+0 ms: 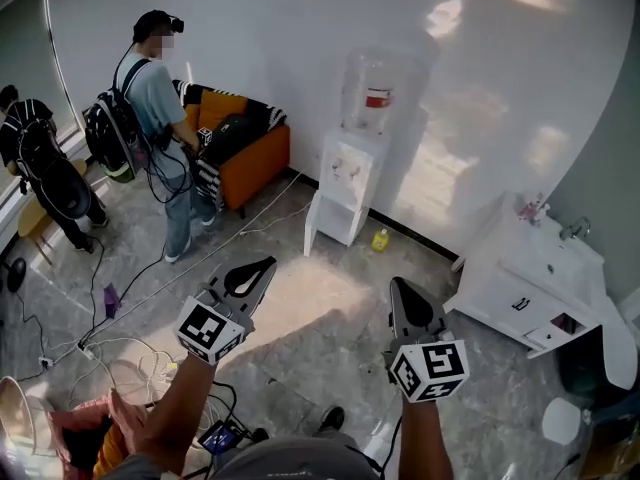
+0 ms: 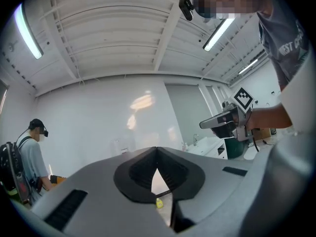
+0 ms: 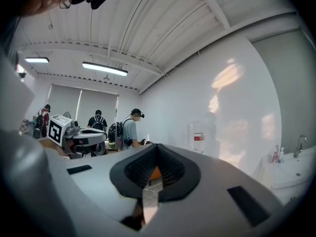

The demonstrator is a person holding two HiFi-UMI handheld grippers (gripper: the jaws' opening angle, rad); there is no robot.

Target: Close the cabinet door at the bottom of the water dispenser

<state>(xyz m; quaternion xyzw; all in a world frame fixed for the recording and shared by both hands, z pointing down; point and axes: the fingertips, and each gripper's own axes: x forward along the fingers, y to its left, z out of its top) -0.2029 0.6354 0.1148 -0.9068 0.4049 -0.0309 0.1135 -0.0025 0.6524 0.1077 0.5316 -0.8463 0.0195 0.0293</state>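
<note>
A white water dispenser [image 1: 352,173] with a clear bottle on top stands against the far wall. Its bottom cabinet door [image 1: 312,226] is swung out to the left. Both grippers are held over the floor well short of it and point toward it. My left gripper [image 1: 268,263] is shut with nothing in it, and its jaws meet at the tip [image 2: 157,149]. My right gripper [image 1: 396,282] is shut and empty too, its jaws touching [image 3: 157,146]. The dispenser [image 3: 198,137] shows pale beyond the right jaws.
A small yellow bottle [image 1: 380,240] stands on the floor right of the dispenser. A white sink cabinet [image 1: 535,278] fills the right side. A person with a backpack [image 1: 160,98] stands by an orange sofa [image 1: 255,148] at left. Cables [image 1: 140,358] lie on the floor near me.
</note>
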